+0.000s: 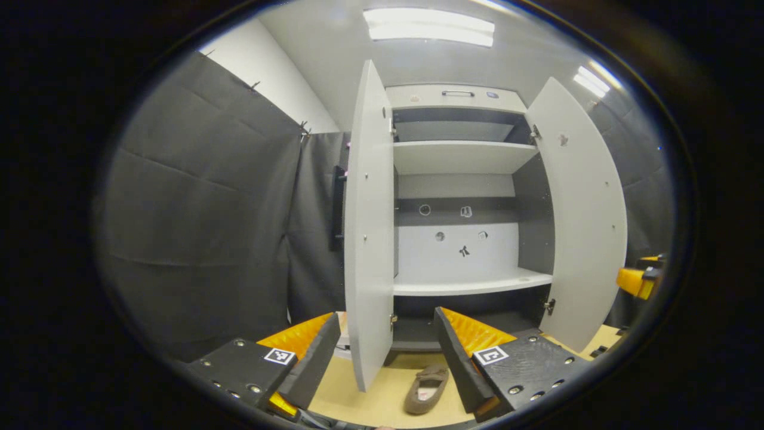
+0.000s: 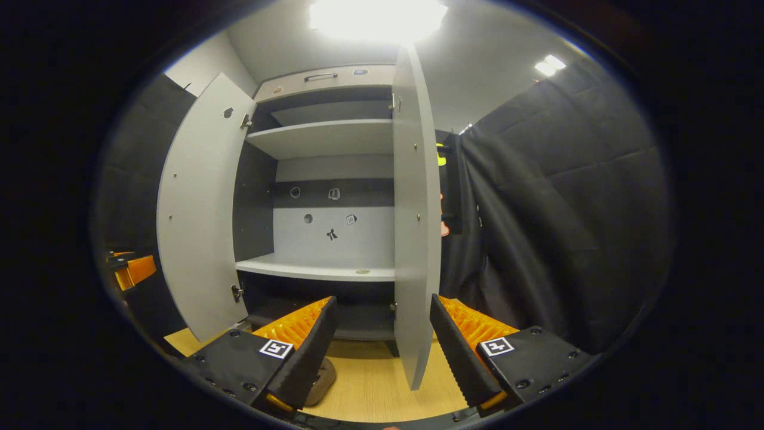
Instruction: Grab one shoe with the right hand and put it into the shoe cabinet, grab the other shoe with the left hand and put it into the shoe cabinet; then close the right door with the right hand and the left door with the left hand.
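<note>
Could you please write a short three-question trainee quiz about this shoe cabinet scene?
1. True or false: both cabinet doors stand open.
2. Where does the shoe lie? A) on the middle shelf B) on the floor in front of the cabinet C) between the left tongs' fingers
3. Fill in: the left tongs and the right tongs are both ____, holding nothing.

Key: 1 true. 2 B. 3 open.
</note>
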The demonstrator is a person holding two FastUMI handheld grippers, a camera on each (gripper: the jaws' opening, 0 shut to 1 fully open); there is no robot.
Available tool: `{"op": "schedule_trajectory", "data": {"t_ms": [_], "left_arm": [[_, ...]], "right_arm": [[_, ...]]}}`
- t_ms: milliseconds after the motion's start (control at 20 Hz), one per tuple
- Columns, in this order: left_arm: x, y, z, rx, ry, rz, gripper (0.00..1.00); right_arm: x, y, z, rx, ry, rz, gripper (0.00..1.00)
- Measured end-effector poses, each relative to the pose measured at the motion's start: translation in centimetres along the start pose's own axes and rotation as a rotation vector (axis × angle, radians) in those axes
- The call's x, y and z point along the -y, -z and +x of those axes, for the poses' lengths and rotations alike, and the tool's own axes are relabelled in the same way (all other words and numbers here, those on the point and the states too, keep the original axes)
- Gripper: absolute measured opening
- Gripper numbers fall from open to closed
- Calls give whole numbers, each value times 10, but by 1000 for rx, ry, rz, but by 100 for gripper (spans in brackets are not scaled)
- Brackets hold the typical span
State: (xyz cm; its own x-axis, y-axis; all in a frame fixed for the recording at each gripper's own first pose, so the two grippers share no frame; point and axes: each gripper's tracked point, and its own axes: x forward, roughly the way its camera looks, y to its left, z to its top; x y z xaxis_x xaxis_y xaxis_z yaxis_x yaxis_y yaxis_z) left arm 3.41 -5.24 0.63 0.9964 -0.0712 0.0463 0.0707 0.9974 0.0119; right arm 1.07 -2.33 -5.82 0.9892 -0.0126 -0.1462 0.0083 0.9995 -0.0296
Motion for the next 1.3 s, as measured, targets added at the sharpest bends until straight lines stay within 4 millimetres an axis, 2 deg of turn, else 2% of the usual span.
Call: {"op": "schedule_trajectory", "data": {"t_ms": [250, 300, 400, 600, 650, 700, 900, 1000, 1050, 1200, 1250, 1300], "left_arm": [[17, 7, -3, -11, -36, 15, 95], [19, 6, -4, -13, -39, 22, 92], [25, 4, -3, -6, -32, 41, 93], [31, 5, 14, 18, -14, 53, 95], [29, 7, 18, 18, -14, 55, 96], [28, 4, 24, 30, -16, 58, 92], [16, 7, 37, 35, -27, 76, 95], [6, 12, 39, 21, -45, 100, 95], [0, 16, 39, 13, -53, 106, 89], [-16, 23, 36, -10, -83, 111, 92], [-22, 25, 35, -16, -97, 113, 89], [-28, 25, 34, -20, -111, 111, 92]], "right_arm": [[-30, 46, 24, -109, -113, 16, 98], [-36, 55, 29, -128, -129, 18, 98], [-50, 75, 39, -176, -167, 23, 98], [-77, 126, 65, -326, -222, 23, 98], [-85, 141, 70, -378, -242, 22, 98], [-93, 155, 74, -418, -261, 20, 98], [-111, 206, 91, -564, -294, -1, 98], [-115, 225, 96, -620, -300, -3, 99], [-119, 236, 99, -648, -303, 0, 98], [-126, 267, 109, -740, -296, 15, 96], [-126, 275, 110, -765, -290, 16, 89], [-125, 282, 113, -791, -285, 16, 94]]}}
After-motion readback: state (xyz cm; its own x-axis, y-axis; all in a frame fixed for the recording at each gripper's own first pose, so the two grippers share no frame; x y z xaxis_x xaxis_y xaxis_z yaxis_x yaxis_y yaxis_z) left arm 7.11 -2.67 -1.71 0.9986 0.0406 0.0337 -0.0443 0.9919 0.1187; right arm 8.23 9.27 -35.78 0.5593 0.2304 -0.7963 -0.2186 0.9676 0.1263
